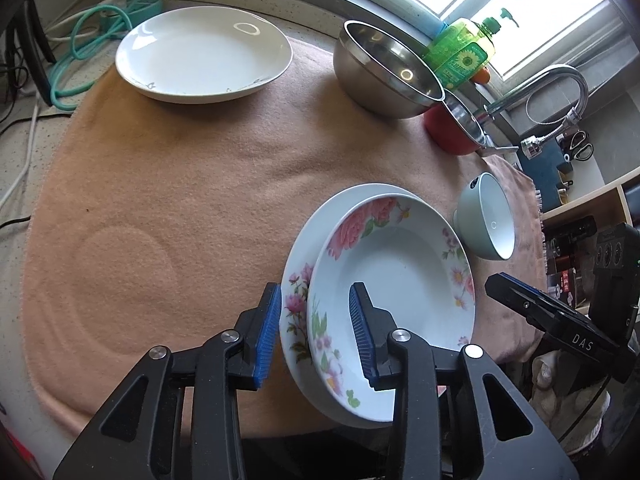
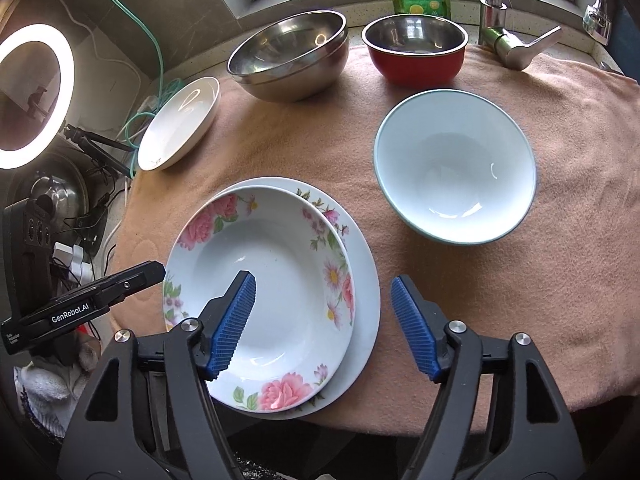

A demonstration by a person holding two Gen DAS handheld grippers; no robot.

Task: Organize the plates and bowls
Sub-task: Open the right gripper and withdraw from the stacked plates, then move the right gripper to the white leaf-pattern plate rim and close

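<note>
Two flowered plates, nested. The deep plate (image 2: 276, 280) sits inside the flat plate (image 2: 360, 300) near the front edge of the cloth (image 1: 180, 200), slightly off centre toward the left. The left gripper (image 1: 316, 332) straddles the stack's left rim with its jaws part open; a gap shows between pads and rim, so nothing is held. The right gripper (image 2: 324, 320) stands wide open over the stack's right rim, one finger above the deep plate's well, the other outside over the cloth, also holding nothing.

Progress, judged from the layout: these two plates appear stacked and released. Two steel bowls (image 2: 288, 56) are already nested at the back. Still standing alone are the white plate (image 1: 204, 60) at the far left, the red bowl (image 2: 416, 52) and the pale green bowl (image 2: 456, 164), so roughly half the sorting seems left.

Setting: a peach cloth spread on a speckled counter below a bright window (image 1: 520, 0). A green soap bottle (image 1: 464, 52) and a tap (image 1: 560, 88) stand behind the bowls; a ring light (image 2: 32, 96), cables and a teal hose (image 1: 88, 40) crowd the left side.
</note>
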